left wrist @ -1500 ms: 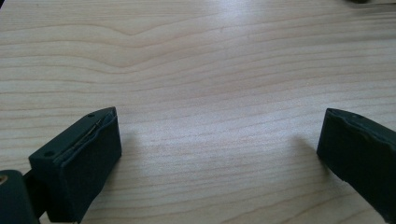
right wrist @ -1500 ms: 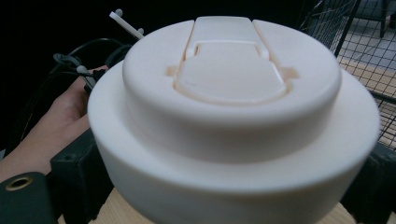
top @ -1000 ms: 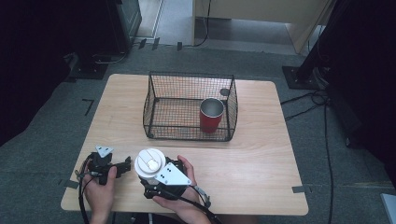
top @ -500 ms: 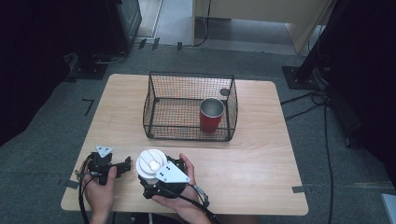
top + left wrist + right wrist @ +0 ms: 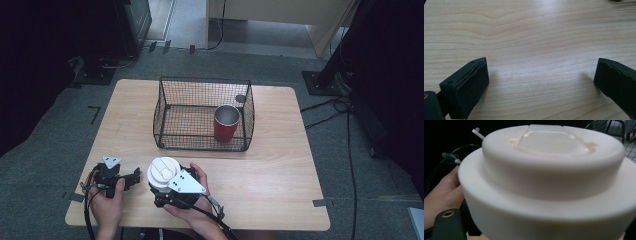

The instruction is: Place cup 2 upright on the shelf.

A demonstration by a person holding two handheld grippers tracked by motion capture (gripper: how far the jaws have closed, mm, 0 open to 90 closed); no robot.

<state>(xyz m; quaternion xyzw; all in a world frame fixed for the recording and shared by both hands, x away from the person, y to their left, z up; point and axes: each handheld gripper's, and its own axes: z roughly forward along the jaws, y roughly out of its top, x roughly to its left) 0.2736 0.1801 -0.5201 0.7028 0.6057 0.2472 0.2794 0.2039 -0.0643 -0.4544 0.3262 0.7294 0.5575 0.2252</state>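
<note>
My right gripper (image 5: 161, 187) sits at the lower centre of the high view, clamped on a white lidded cup (image 5: 163, 173) after its jaws opened and closed again on it. The cup stands on the desk (image 5: 280, 165) near the front edge. My left gripper (image 5: 131, 176) rests at the lower left, just beside the cup, jaws spread over bare wood. In the upper centre a wire basket (image 5: 170, 107) holds a red cup (image 5: 226, 125), upright in its right part.
</note>
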